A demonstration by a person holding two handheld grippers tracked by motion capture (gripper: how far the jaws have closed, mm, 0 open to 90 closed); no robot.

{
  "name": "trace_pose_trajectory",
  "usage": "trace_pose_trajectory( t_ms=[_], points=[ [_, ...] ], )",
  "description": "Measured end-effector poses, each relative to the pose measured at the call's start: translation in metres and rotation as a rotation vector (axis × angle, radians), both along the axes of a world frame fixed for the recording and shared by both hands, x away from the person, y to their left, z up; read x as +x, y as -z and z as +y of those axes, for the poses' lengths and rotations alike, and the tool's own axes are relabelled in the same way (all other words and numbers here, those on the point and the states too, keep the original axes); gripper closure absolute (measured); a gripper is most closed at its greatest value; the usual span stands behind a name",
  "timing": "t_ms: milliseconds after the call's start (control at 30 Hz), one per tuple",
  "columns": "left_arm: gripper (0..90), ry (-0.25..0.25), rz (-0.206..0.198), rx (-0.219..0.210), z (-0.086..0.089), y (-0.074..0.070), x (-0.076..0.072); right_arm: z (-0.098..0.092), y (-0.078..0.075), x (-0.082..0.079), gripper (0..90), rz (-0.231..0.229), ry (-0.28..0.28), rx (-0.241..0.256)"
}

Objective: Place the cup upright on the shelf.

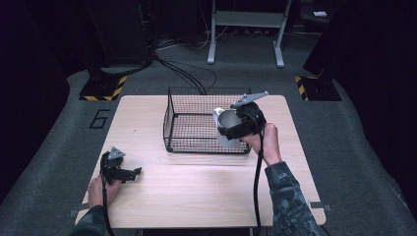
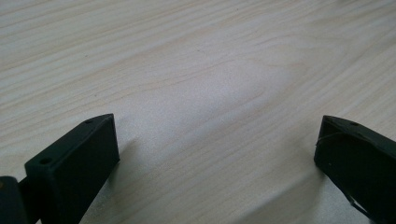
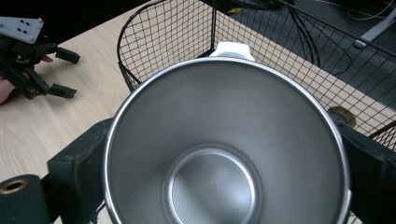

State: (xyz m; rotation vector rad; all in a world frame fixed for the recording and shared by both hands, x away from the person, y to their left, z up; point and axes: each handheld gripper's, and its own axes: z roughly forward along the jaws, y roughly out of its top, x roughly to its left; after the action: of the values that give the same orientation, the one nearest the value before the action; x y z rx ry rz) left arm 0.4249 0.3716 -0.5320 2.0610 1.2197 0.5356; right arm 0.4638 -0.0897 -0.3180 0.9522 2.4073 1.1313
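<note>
Overhead, "6" (image 1: pixel 100 118) marked on floor, right gripper (image 1: pixel 231 129) clasping steel cup (image 3: pixel 224 154), left gripper (image 2: pixel 217 158) spread wide.

Table (image 1: pixel 196 191) pale wood, fine lengthwise grain; wire basket (image 1: pixel 187 120) black, square mesh; metal cup (image 3: pixel 224 149) brushed silver inside, white tab at rim; left gripper (image 1: pixel 129 173) and right gripper (image 1: pixel 235 129) black, grey top plates; sleeve (image 1: pixel 290 196) dark blue-grey camouflage; floor grey carpet; stand bases (image 1: pixel 104 88) striped yellow and black.
</note>
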Motion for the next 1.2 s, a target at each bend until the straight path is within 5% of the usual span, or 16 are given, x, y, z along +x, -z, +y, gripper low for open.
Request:
trace_pose_trajectory(
  t_ms=[1200],
  points=[
    [0.0, 0.000, -0.001, -0.001, 0.000, 0.000, 0.000, 0.026, -0.002, 0.056, 5.9, 0.014, 0.038, -0.018]
  ],
)
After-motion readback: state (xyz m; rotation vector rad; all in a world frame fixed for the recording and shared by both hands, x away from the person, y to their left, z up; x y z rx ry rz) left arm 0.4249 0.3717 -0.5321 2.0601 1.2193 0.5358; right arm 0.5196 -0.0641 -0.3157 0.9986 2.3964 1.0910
